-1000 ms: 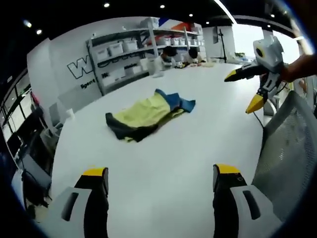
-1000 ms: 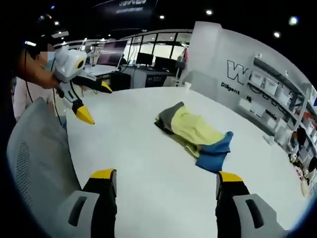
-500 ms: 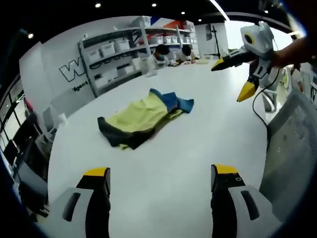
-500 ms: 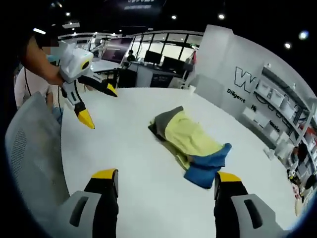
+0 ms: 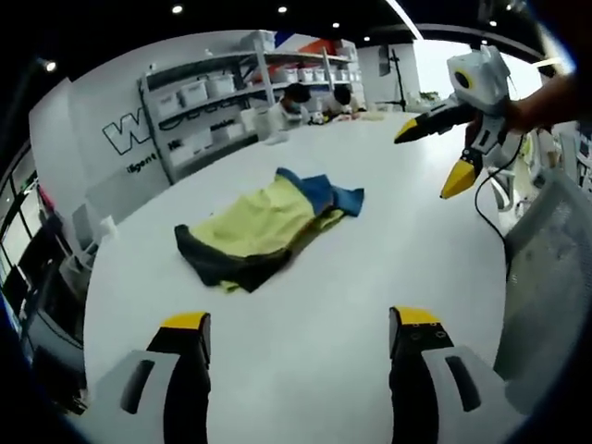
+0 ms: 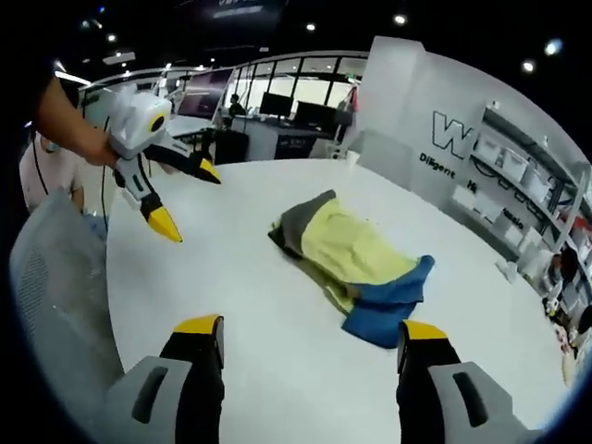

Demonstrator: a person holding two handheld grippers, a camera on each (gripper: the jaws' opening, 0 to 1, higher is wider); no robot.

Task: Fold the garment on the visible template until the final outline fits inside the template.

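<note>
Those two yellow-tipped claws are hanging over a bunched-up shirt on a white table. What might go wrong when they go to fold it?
The garment lies crumpled in overlapping yellow, blue and dark layers, so a jaw may pinch several at once and drag the whole heap across the table instead of opening it.

No template outline is visible on the table, so the fold could be hard to judge.

Both the left gripper and the right gripper are open and apart from the cloth; reaching in together, they might collide.

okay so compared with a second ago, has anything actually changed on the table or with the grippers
Nothing was grasped or released. Both cameras have drifted a little nearer the garment, so it looks larger. The garment lies crumpled in the same place on the white table. The left gripper and right gripper remain open, above the table.
</note>
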